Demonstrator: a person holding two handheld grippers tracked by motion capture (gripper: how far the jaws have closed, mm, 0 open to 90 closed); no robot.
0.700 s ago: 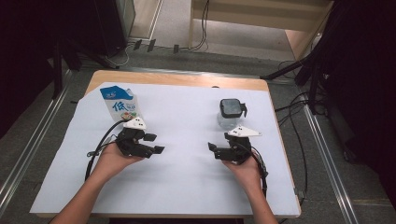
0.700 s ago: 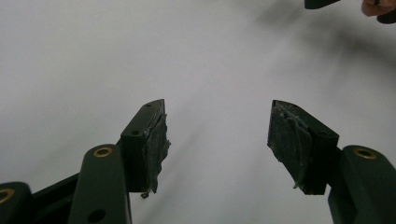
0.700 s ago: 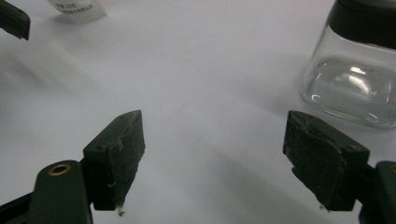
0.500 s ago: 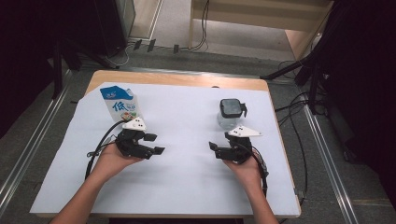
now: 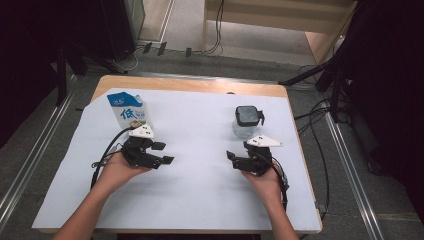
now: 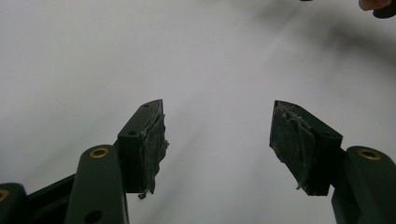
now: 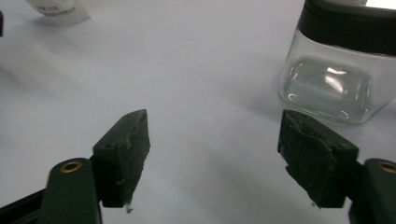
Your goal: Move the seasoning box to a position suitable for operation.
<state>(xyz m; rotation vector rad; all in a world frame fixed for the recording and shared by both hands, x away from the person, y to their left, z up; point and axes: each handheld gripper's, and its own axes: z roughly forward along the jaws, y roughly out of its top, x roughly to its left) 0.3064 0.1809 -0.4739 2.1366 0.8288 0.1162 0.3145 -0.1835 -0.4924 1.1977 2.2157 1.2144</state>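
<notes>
A blue-and-white milk carton (image 5: 128, 111) stands at the back left of the white sheet (image 5: 195, 200). At the back right stands a clear glass jar with a black lid (image 5: 247, 121), also visible in the right gripper view (image 7: 341, 74). My left gripper (image 5: 163, 152) rests low in front of the carton, open, nothing between its pads (image 6: 154, 144). In front of the jar and just left of it, my right gripper (image 5: 231, 159) stands open too, its pads (image 7: 126, 149) over bare sheet.
The white sheet covers a wooden table (image 5: 190, 84) whose far edge shows. Cables (image 5: 100, 160) trail from both grippers. Dark stands and floor cables (image 5: 330, 75) surround the table. A corner of the carton (image 7: 58, 9) shows at the top left of the right gripper view.
Both grippers have stayed almost in place; the left one has edged slightly right.
</notes>
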